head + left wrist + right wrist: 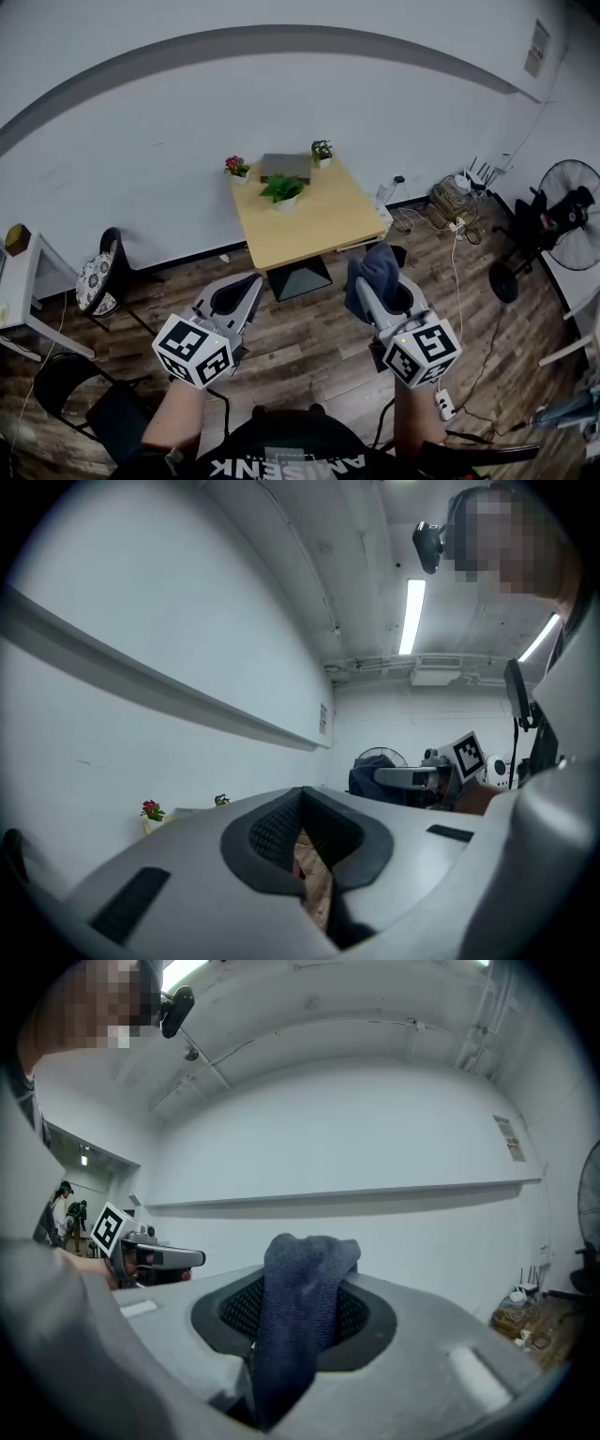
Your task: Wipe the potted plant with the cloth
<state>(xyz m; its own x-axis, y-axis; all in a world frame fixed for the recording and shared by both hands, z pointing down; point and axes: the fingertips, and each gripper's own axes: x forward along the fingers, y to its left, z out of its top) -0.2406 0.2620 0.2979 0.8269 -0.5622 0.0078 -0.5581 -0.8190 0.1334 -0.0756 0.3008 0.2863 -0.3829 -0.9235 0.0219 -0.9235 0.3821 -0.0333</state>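
dark blue cloth (302, 1309) is clamped in the jaws of the right gripper (371, 279), bunched up and flopping over the top. the left gripper (306, 853) has its jaws together with nothing in them. both are held level, well back from the wooden bench (305, 234).

the green potted plant (283, 190) sits toward the far edge of the bench, about mid-width. there's a pink flower pot (236, 168) at the far left corner and another little pot (322, 151) at the far right corner.

so far i'd say only the cloth pickup is done. no wiping yet, nothing is near the leaves. what's left is getting to the bench and doing the wiping.

can't tell which of the three pots is meant, my guess is the green one. the leaves are too small to see any dust. the flat grey thing (286, 167) at the far edge is hard to make out. both gripper views mostly hide the bench behind their own bodies.
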